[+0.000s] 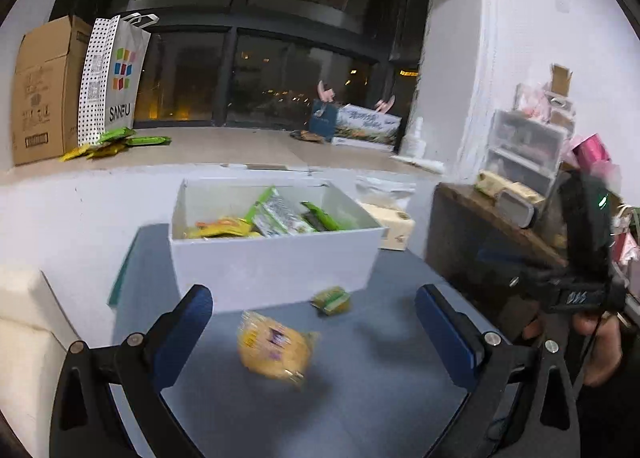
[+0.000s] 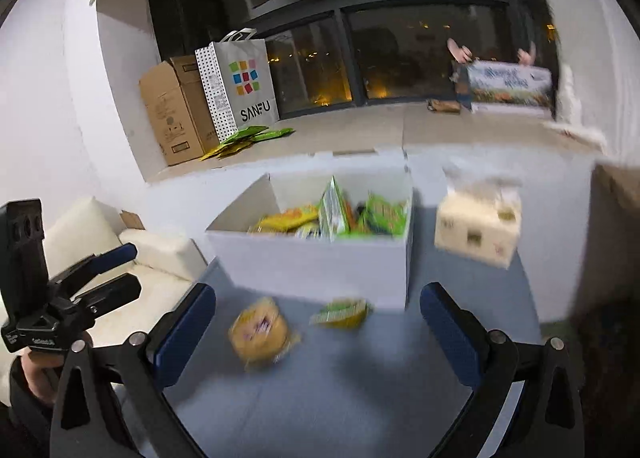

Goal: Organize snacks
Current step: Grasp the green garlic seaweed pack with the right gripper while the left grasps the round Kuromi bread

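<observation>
Claws: our left claw (image 1: 314, 332) and right claw (image 2: 318, 332) both gape, gripping nothing. Yellow snack packet (image 1: 276, 352) and small green packet (image 1: 331, 300) lie loose on the grey worktop (image 1: 380, 398), just before the white box (image 1: 276, 262) of snacks. We should straddle the yellow packet squarely, then lift clear over the box's near wall. Dark window behind; tissue box (image 2: 478, 232) at the worktop's far right corner.
</observation>
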